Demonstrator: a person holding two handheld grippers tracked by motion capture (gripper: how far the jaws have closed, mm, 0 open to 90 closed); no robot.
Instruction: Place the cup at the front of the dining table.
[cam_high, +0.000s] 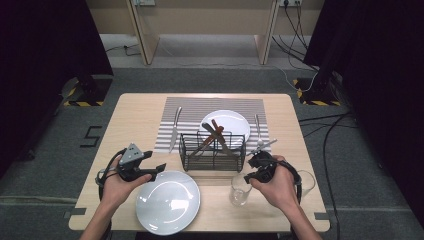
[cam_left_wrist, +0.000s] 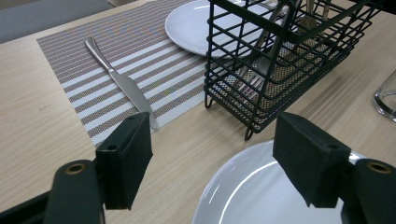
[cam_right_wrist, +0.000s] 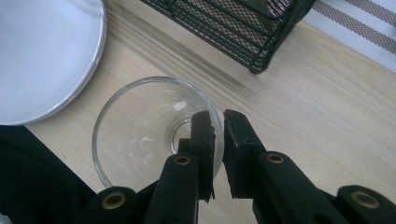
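On glass rim, right tool

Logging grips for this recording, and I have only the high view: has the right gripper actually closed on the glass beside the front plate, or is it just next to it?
Observer: The right gripper view shows the right gripper pinching the rim of the glass, with one pad inside the bowl and one outside.
Operator: And the left gripper, is it holding anything?
Observer: No. In the left gripper view the left gripper has its jaws wide apart with nothing between them, poised over the near edge of the front plate.
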